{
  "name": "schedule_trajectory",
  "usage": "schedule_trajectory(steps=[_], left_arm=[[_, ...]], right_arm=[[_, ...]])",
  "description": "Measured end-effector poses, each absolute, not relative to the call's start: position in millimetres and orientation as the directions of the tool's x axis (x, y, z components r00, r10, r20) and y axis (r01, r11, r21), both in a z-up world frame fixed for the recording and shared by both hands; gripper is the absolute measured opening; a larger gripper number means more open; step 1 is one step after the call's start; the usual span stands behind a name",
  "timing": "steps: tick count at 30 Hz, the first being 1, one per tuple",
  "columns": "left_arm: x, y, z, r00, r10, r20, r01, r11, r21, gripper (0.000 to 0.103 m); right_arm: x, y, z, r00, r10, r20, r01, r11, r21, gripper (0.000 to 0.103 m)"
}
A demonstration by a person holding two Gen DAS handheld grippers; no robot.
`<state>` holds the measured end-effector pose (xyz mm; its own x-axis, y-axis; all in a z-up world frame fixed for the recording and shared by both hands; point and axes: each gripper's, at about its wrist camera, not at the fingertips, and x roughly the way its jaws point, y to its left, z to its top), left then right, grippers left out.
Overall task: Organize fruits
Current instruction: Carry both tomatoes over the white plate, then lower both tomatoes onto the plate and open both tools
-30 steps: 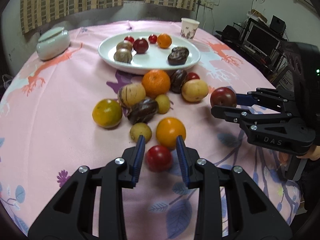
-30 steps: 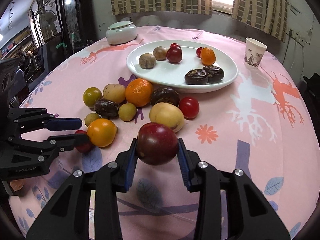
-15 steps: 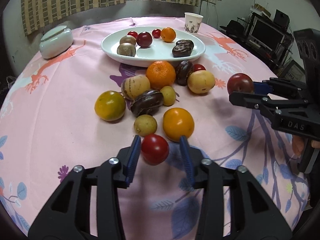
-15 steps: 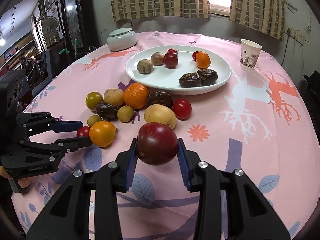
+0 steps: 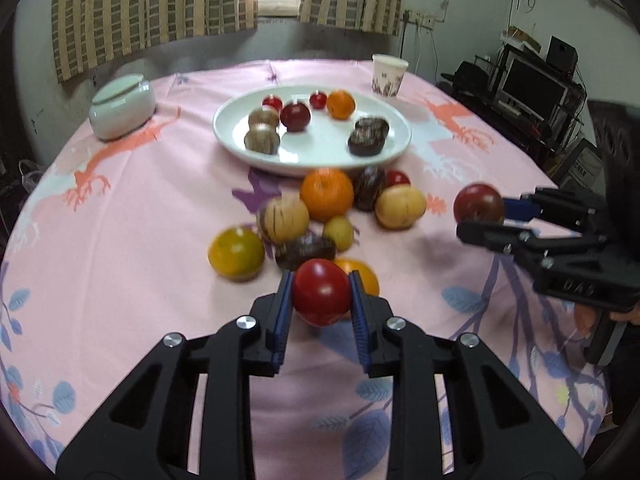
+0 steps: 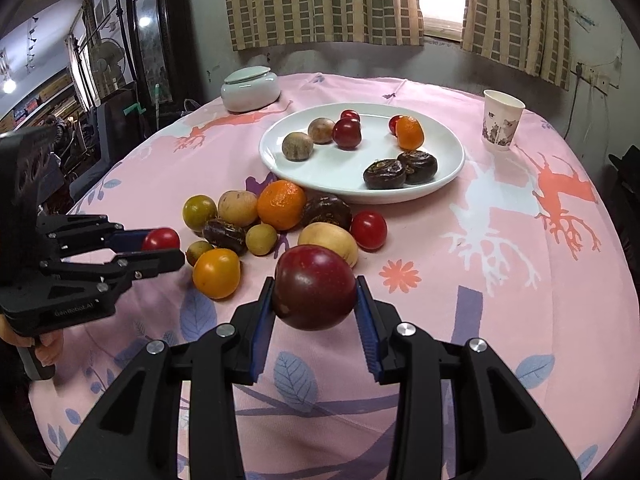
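Observation:
My left gripper (image 5: 320,294) is shut on a small red tomato (image 5: 321,291) and holds it above the pink tablecloth, near side of the loose fruit pile (image 5: 320,216); it also shows in the right wrist view (image 6: 160,245). My right gripper (image 6: 315,300) is shut on a dark red plum (image 6: 314,287), held above the cloth; it shows at the right in the left wrist view (image 5: 478,203). A white plate (image 6: 448,176) with several fruits sits at the far middle of the table.
A paper cup (image 6: 501,124) stands right of the plate. A white lidded jar (image 6: 250,87) stands at the far left. The round table drops off at its edges, with shelves and a monitor (image 5: 532,84) beyond the right side.
My left gripper closed on the red tomato and lifted it off the cloth. My right gripper rose slightly with the plum still held.

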<state>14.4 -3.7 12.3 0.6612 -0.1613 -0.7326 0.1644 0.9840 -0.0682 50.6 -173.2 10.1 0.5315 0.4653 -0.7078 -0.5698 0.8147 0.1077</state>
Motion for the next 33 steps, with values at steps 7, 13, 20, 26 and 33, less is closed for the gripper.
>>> schedule_trajectory(steps=[7,13,20,26,33], left_arm=[[38.7,-4.3,45.7,0.707,-0.143,-0.692,0.161,0.986,-0.039,0.028],[78.7,-8.6,50.7,0.707,-0.147,-0.692,0.154,0.987,-0.052,0.028],[136.5,-10.0,29.7,0.669,-0.136,-0.731,0.122,0.99,-0.072,0.028],[162.9,-0.6,8.5,0.642,-0.112,-0.758,0.08,0.994,-0.079,0.028],[171.3,8.2,-0.7,0.631,-0.099,-0.769,0.055,0.995,-0.083,0.029]], right_arm=[[63.0,-175.6,31.2,0.574,0.446,-0.687,-0.56,0.826,0.069,0.039],[90.8,-171.6,48.5,0.61,0.432,-0.664,-0.548,0.836,0.041,0.039],[138.4,-150.9,38.5,0.593,0.431,-0.68,-0.549,0.834,0.051,0.039],[169.2,-129.3,12.0,0.54,0.42,-0.729,-0.555,0.829,0.066,0.039],[178.5,-118.2,-1.9,0.511,0.427,-0.746,-0.566,0.82,0.081,0.04]])
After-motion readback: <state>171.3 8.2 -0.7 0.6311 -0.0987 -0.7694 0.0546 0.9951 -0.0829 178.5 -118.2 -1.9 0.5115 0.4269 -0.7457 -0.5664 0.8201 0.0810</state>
